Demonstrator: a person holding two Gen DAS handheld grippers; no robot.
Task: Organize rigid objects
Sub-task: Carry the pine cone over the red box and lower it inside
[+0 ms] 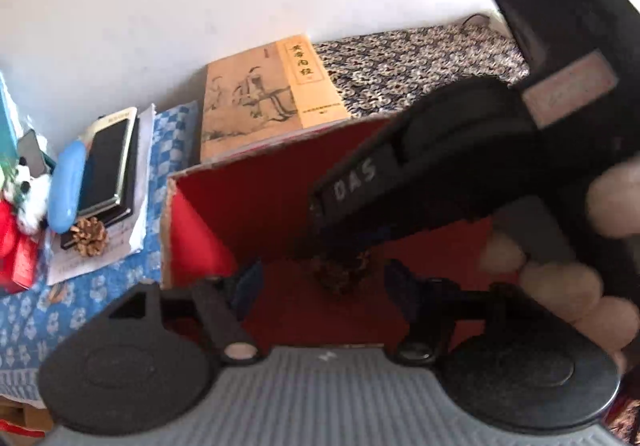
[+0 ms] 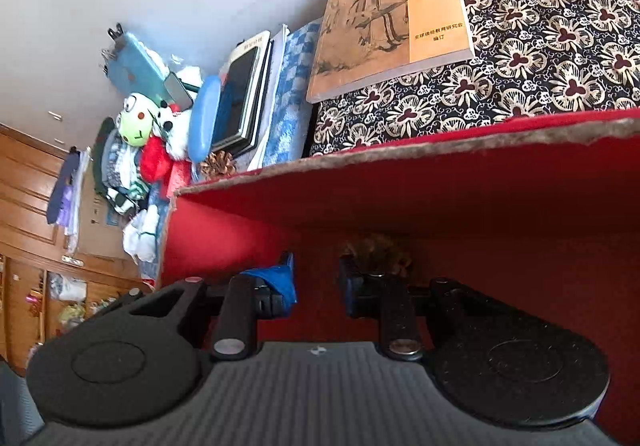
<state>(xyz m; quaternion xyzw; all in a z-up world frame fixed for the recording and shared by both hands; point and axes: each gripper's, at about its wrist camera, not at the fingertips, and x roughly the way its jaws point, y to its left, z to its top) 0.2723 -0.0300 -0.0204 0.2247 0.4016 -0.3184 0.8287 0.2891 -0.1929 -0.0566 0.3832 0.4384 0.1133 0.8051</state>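
Observation:
A red cardboard box [image 1: 208,242] fills the middle of both views; its wall also shows in the right wrist view [image 2: 400,201]. A pine cone [image 1: 340,274] lies on the box floor, also seen in the right wrist view [image 2: 376,250]. My left gripper [image 1: 320,286] is open above the box, its fingers either side of the cone without touching it. My right gripper [image 2: 318,288] reaches inside the box, open, with the cone just beyond its right finger [image 2: 348,290]. The right gripper's black body [image 1: 440,165] crosses the left wrist view. A second pine cone [image 1: 89,236] lies by the books at the left.
A tan book [image 2: 384,17] lies on a flowered cloth [image 2: 560,25] behind the box. At the left are stacked notebooks [image 1: 108,165], a blue case [image 1: 66,189], plush toys [image 2: 140,121] and a blue patterned cloth [image 1: 52,318]. A white wall is behind.

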